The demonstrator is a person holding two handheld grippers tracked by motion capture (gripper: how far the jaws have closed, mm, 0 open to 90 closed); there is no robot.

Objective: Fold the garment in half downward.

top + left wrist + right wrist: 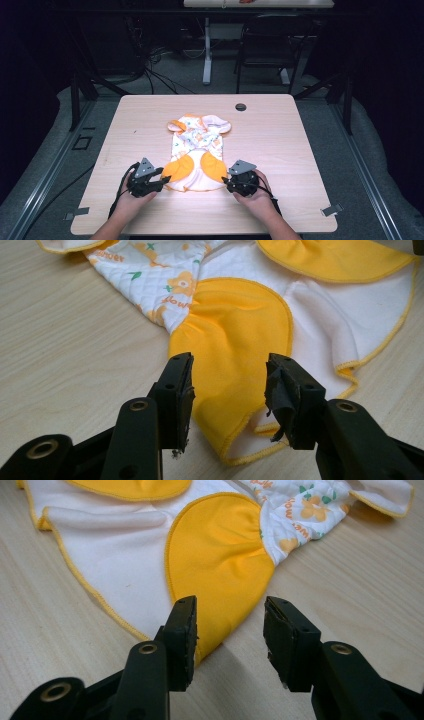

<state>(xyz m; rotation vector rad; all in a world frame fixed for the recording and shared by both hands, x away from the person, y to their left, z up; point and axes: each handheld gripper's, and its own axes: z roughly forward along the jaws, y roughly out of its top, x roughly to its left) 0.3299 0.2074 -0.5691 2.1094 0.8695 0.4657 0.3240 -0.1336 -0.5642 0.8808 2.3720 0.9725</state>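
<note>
A small white garment [197,150] with orange patches and a flower print lies flat in the middle of the wooden table [280,135]. My left gripper [161,179] sits at its near-left corner, jaws open, with an orange patch [235,340] lying between and under them. My right gripper [226,183] stands at the near-right corner, also open, its jaws straddling the edge of the other orange patch [220,565]. Neither pair of pads presses the cloth. The yellow-stitched hem [350,367] curls near the left gripper's right jaw.
A dark round grommet [240,107] is set in the table near its far edge. Bare wood runs on both sides of the garment. Beyond the table stand a white desk leg [207,55], a dark chair [265,45] and cables on the grey floor.
</note>
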